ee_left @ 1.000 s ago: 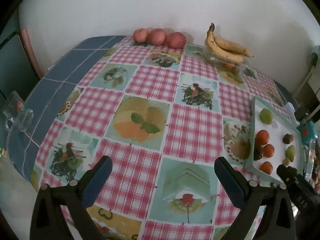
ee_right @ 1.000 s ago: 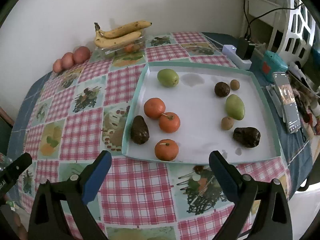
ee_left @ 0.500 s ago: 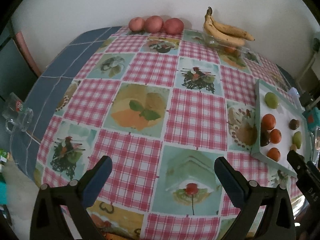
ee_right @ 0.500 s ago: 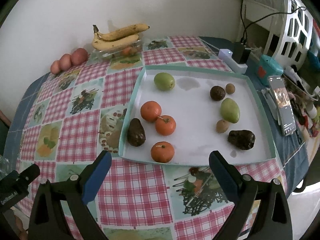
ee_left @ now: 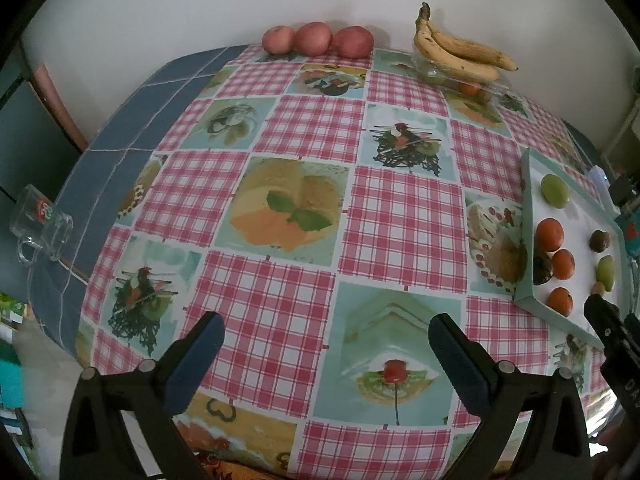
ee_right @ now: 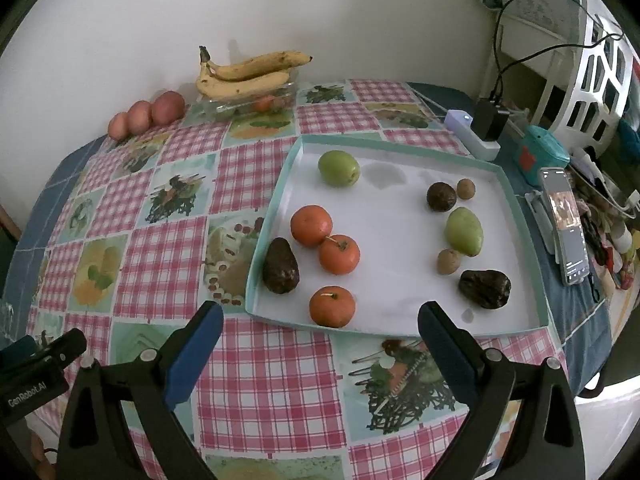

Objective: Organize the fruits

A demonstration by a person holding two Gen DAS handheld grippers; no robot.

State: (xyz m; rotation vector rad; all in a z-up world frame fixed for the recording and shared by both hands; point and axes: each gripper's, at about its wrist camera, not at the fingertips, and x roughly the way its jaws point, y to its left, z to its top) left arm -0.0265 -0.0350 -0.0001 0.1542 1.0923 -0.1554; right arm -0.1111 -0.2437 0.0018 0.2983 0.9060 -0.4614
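Note:
A white tray with a teal rim (ee_right: 400,140) (ee_left: 528,216) holds three oranges (ee_right: 339,254), two dark avocados (ee_right: 281,266), a green apple (ee_right: 338,167), a green mango (ee_right: 464,231), a dark round fruit (ee_right: 441,196) and two small brown fruits (ee_right: 448,261). Bananas (ee_right: 248,74) (ee_left: 460,52) lie on a clear dish by the wall, beside three red apples (ee_left: 316,39) (ee_right: 148,114). My right gripper (ee_right: 320,336) stands open just short of the tray's near edge. Over bare tablecloth, left of the tray, my left gripper (ee_left: 326,348) is open and empty.
The round table has a pink checked cloth (ee_left: 304,208). A glass mug (ee_left: 40,232) lies at the left edge. Right of the tray are a phone on a stand (ee_right: 564,228), a power strip with plug (ee_right: 476,128), a teal box (ee_right: 544,152) and a white chair (ee_right: 600,76).
Both grippers have drawn back and risen a little, so the table and tray sit lower and farther in view. Nothing on the table has moved; both stay open.

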